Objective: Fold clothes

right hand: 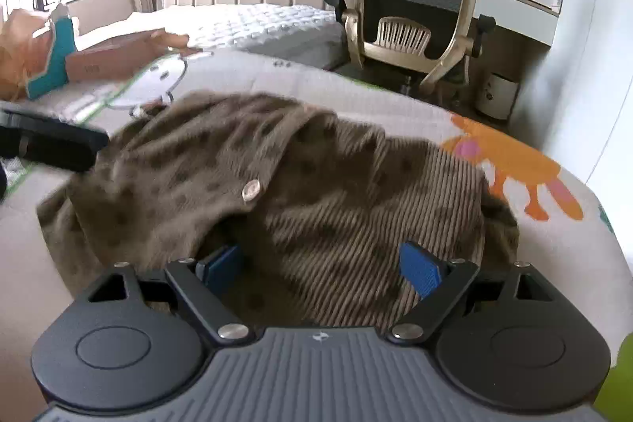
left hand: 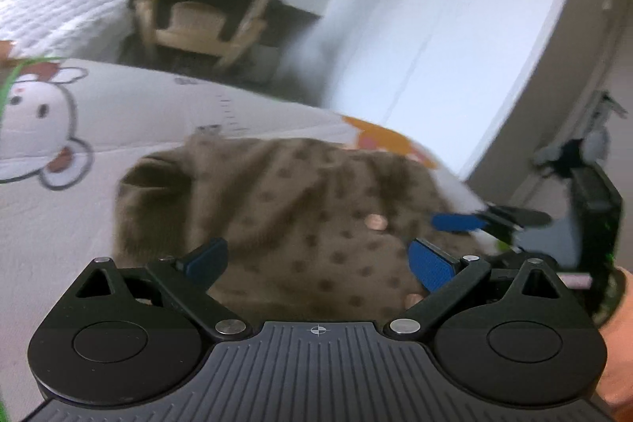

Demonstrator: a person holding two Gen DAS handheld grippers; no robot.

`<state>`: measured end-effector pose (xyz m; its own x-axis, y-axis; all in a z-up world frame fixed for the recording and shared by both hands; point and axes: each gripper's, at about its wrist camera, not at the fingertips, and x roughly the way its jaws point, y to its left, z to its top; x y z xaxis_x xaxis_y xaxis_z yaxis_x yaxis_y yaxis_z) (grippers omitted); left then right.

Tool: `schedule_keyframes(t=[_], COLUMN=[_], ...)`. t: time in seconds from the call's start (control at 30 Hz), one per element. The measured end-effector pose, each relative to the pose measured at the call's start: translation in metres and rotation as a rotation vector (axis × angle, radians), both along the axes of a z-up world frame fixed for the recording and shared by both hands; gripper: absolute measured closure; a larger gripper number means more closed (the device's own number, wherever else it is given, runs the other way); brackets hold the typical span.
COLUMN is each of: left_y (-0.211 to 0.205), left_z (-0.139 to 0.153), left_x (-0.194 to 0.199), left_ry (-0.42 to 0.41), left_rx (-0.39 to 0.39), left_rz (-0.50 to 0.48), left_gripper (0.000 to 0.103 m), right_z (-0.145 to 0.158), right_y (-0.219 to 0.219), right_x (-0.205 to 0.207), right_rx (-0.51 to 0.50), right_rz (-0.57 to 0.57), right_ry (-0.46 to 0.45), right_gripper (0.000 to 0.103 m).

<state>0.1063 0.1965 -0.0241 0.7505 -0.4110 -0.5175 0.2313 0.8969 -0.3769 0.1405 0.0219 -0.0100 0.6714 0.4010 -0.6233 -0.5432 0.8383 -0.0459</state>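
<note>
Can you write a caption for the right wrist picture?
Open right hand-held gripper over a brown spotted knit cardigan on a cartoon-print bedsheet.

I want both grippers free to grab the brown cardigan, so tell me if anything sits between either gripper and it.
Nothing visible does. The left gripper and the right gripper are both open, right over the brown dotted cardigan, which lies rumpled on the cartoon-print bed cover. Only cloth shows between the blue pads.
</note>
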Motion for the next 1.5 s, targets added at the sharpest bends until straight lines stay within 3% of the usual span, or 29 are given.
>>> schedule_keyframes(t=[0.17, 0.23, 0.37, 0.43, 0.57, 0.73, 0.83, 0.93, 1.27, 1.43, 1.5], left_y=[-0.008, -0.009, -0.005, -0.004, -0.006, -0.006, -0.005, -0.003, -0.012, -0.004, 0.001], left_z=[-0.028, -0.03, -0.032, -0.033, -0.034, -0.034, -0.034, -0.033, -0.032, -0.022, -0.016], left_x=[0.011, 0.011, 0.01, 0.009, 0.007, 0.011, 0.013, 0.016, 0.011, 0.01, 0.006], left_ry=[0.09, 0.083, 0.081, 0.081, 0.072, 0.071, 0.078, 0.094, 0.077, 0.105, 0.078], left_rx=[0.015, 0.015, -0.01, -0.026, -0.022, -0.026, -0.039, -0.065, 0.004, -0.036, -0.071], left_rz=[-0.016, -0.017, -0.017, -0.012, -0.014, -0.009, -0.006, 0.01, -0.008, 0.013, 0.004], left_gripper=[0.003, 0.002, 0.002, 0.002, 0.001, 0.0, 0.0, 0.0, 0.0, 0.0, 0.0], right_z=[0.027, 0.028, 0.006, -0.007, -0.003, 0.012, 0.007, -0.015, -0.027, -0.016, -0.009], right_y=[0.008, 0.015, 0.032, 0.037, 0.027, -0.004, -0.023, -0.031, -0.038, -0.039, -0.04], right_x=[0.03, 0.051, 0.091, 0.098, 0.087, 0.044, 0.023, 0.011, 0.005, 0.0, -0.006], right_rx=[0.014, 0.029, 0.054, 0.034, 0.061, 0.067, 0.081, 0.033, 0.042, 0.045, 0.078], right_rz=[-0.029, -0.038, -0.082, -0.094, -0.103, -0.126, -0.145, -0.152, -0.153, -0.149, -0.128], right_ry=[-0.06, -0.041, 0.074, 0.09, 0.082, 0.018, 0.036, 0.063, 0.046, 0.037, 0.03], right_gripper=[0.016, 0.016, 0.016, 0.013, 0.013, 0.013, 0.013, 0.012, 0.007, 0.007, 0.008])
